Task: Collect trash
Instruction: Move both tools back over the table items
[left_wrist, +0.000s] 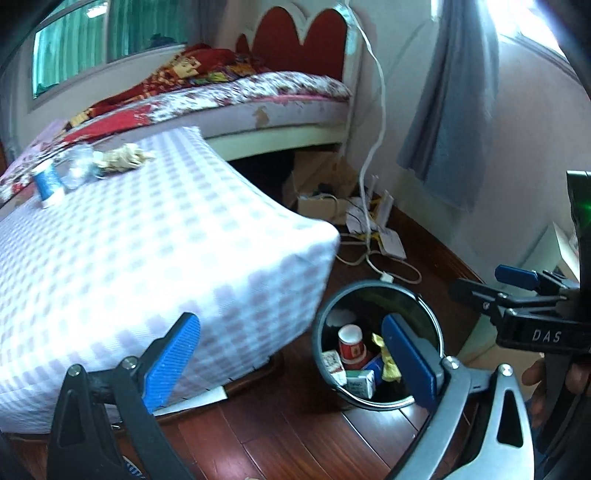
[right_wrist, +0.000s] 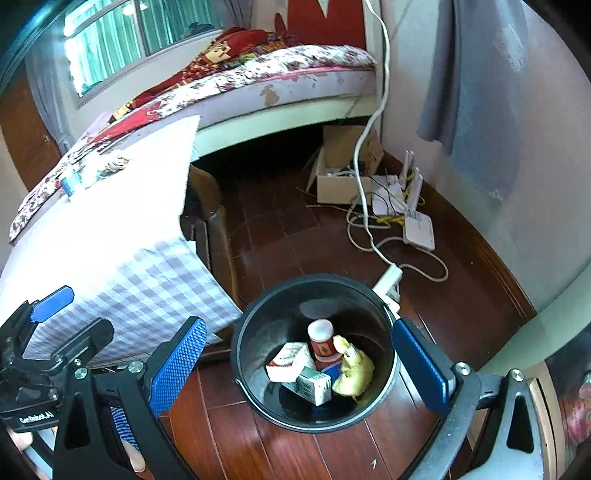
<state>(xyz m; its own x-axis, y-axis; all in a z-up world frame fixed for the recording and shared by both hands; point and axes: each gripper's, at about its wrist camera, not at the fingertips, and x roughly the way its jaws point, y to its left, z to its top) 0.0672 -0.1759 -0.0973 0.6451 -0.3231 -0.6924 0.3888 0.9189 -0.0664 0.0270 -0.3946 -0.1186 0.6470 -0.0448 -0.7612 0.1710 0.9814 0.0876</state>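
Note:
A black round bin (right_wrist: 371, 415) stands on the wooden floor and also shows in the left wrist view (left_wrist: 317, 328). Inside lie a red and white paper cup (right_wrist: 322, 339), small cartons (right_wrist: 290, 362) and a yellow crumpled wrapper (right_wrist: 352, 369). My right gripper (right_wrist: 299, 365) is open and empty above the bin. My left gripper (left_wrist: 291, 363) is open and empty, at the bin's left beside the table. On the checked table (left_wrist: 147, 251) lie a blue can (left_wrist: 46, 181), a clear crumpled plastic (left_wrist: 75, 168) and a tan crumpled wrapper (left_wrist: 120, 158).
A bed (right_wrist: 288, 74) stands behind the table. A cardboard box (right_wrist: 343, 173), white routers (right_wrist: 417, 225), cables and a power strip (right_wrist: 388, 282) lie on the floor by the wall. A grey cloth (right_wrist: 480, 92) hangs at the right.

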